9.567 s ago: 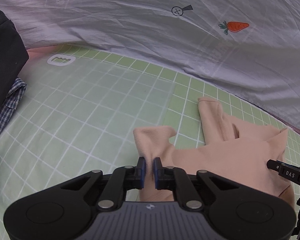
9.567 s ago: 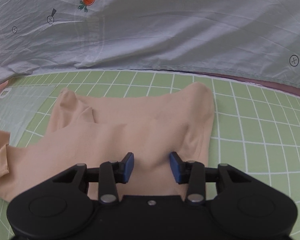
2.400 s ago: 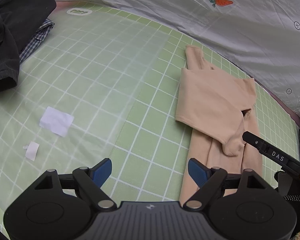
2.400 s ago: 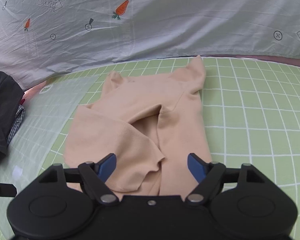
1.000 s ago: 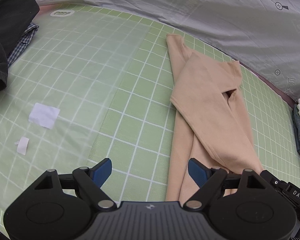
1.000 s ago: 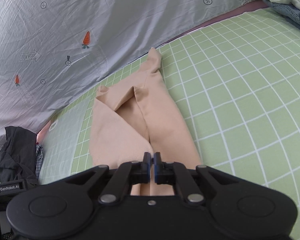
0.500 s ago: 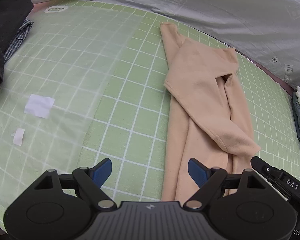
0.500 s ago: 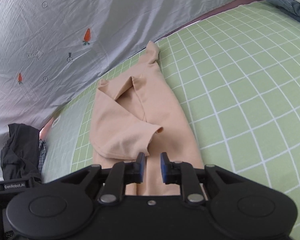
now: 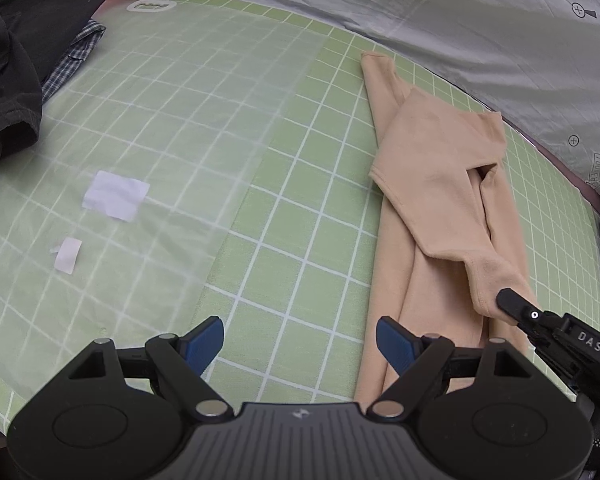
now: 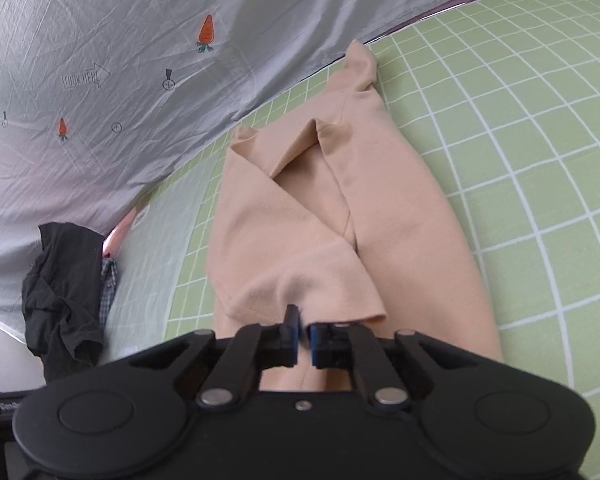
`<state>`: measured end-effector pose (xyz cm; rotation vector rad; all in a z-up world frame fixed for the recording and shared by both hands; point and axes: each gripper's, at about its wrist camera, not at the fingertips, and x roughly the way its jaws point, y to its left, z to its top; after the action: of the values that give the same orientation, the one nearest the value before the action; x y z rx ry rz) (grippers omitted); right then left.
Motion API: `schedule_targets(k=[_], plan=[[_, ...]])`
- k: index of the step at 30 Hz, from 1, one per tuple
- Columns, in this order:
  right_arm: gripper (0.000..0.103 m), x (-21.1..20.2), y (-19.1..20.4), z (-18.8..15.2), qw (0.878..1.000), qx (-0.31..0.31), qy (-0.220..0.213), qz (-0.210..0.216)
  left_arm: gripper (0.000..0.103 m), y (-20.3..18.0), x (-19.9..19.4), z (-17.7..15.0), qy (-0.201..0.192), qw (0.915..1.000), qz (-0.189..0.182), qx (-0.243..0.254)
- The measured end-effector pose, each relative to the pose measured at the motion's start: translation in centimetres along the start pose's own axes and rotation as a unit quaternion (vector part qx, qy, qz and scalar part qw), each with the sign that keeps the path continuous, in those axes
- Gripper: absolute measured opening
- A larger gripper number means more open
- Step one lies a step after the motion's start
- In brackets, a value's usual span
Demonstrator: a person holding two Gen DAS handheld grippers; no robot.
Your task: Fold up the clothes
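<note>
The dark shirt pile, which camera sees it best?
The left wrist view: the dark shirt pile fills the top left corner, big and sharp, with a checked shirt peeking from under it. The right wrist view shows the pile smaller, at the left edge, a little blurred.

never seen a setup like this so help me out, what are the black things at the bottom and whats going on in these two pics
The black things are two-finger grippers that a person holds, one per hand, each with a fisheye camera looking along its fingers.

The left view shows the left gripper, blue pads wide apart, holding nothing, above a green grid mat.

The right view shows the right gripper with its jaws pinched on the cuff of a peach long-sleeved top, part folded, lying on the mat.

Also there: two white paper scraps, a dark crumpled garment over checked cloth, and a grey carrot-print sheet behind.
</note>
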<state>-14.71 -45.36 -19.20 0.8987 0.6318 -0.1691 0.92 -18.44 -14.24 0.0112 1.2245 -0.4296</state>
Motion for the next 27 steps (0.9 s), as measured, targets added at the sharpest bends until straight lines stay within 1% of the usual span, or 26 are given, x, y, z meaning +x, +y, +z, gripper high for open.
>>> schedule_targets(k=[2, 3, 5, 6, 8, 10, 12, 15, 20, 21, 24, 27], plan=[[0.003, -1.6, -0.2, -0.4, 0.998, 0.047, -0.023, 0.046, 0.084, 0.1, 0.1, 0.1, 0.001, 1.0, -0.003, 0.0], [0.003, -2.5, -0.4, -0.7, 0.994, 0.076, -0.035, 0.068, 0.084, 0.2, 0.2, 0.2, 0.002, 1.0, -0.004, 0.0], [0.003, -4.1, -0.8, -1.6, 0.989, 0.11, -0.048, 0.082, 0.084, 0.1, 0.4, 0.3, 0.005, 0.9999, -0.008, 0.003], [0.003, -4.7, -1.0, -2.1, 0.989, 0.115, -0.049, 0.074, 0.084, 0.1, 0.6, 0.4, 0.007, 0.9999, -0.01, 0.004], [0.003, -5.3, -1.1, -3.1, 0.993, 0.105, -0.043, 0.037, 0.084, -0.1, 1.0, 0.5, 0.013, 0.9997, -0.016, 0.007], [0.002, -5.5, -1.2, -3.9, 0.994, 0.098, -0.039, 0.017, 0.084, -0.4, 1.4, 0.5, 0.02, 0.9994, -0.023, 0.013], [0.002, -5.8, -1.0, -4.3, 0.994, 0.101, -0.044, 0.012, 0.084, -0.9, 1.7, 0.5, 0.026, 0.9991, -0.026, 0.023], [0.002, -6.4, -0.8, -4.7, 0.994, 0.098, -0.046, -0.006, 0.084, -1.7, 1.6, 0.3, 0.025, 0.9982, -0.029, 0.046], [0.002, -8.9, -0.5, -6.2, 0.991, 0.123, -0.062, 0.006, 0.084, -2.1, 1.9, -0.3, 0.033, 0.9972, -0.033, 0.058], [0.002, -9.2, -0.5, -6.5, 0.99, 0.125, -0.062, 0.0, 0.084, -2.1, 2.2, -0.5, 0.038, 0.9969, -0.033, 0.059], [0.002, -8.9, -1.2, -7.6, 0.99, 0.129, -0.04, -0.047, 0.084, -2.4, 2.9, -1.3, 0.052, 0.996, -0.032, 0.065], [0.002, -9.3, -1.1, -8.2, 0.99, 0.122, -0.043, -0.055, 0.084, -2.7, 2.8, -1.8, 0.051, 0.9954, -0.031, 0.075]])
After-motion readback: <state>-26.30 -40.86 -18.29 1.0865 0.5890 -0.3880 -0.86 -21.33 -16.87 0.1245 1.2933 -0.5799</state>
